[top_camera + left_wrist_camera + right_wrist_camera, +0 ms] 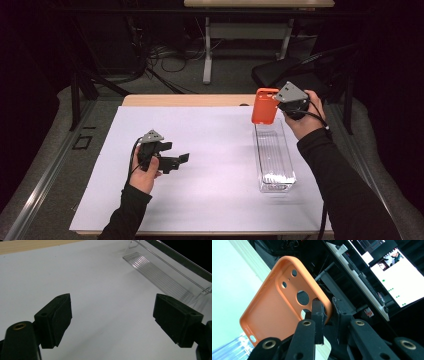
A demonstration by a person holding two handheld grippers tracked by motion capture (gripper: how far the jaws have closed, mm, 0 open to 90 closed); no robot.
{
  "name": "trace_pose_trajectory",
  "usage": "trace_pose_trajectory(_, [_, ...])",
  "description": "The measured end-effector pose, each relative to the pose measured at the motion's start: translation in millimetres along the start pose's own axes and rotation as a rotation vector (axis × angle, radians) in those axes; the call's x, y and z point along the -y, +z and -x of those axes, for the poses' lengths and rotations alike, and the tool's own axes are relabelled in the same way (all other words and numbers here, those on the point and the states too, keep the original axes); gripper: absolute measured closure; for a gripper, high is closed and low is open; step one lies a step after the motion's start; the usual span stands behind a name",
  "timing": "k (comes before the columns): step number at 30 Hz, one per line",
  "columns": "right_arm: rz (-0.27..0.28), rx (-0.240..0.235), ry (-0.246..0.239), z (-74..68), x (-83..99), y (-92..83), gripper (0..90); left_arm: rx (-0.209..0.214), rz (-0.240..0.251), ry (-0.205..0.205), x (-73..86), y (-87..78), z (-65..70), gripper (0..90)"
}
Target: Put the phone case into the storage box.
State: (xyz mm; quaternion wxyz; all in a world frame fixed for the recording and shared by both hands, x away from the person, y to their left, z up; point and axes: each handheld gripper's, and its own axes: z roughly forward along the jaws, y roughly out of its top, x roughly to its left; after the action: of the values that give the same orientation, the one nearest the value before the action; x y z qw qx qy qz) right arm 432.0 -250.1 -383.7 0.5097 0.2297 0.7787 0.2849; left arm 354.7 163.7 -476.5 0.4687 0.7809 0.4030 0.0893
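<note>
White sheet covers most of the table, w/ a clear plastic tray lying on its right side. Orange phone case is up in the air over the tray's far end, right gripper pinching its edge tight btwn both jaws. Left gripper hovers low over the sheet, jaws spread wide, nothing btwn them.

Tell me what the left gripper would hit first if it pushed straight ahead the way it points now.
Probably the clear plastic tray: the open left gripper points across the bare white sheet toward it, though depth is hard to judge.
</note>
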Motion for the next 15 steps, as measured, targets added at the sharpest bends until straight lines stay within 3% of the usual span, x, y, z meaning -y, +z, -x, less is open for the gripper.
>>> trace_pose_trajectory(15, [-0.022, 0.033, -0.002, 3.9, 25.4, 5.6, 81.3, -0.014, 0.003, 0.007, 0.8, -3.1, -0.5, 15.1])
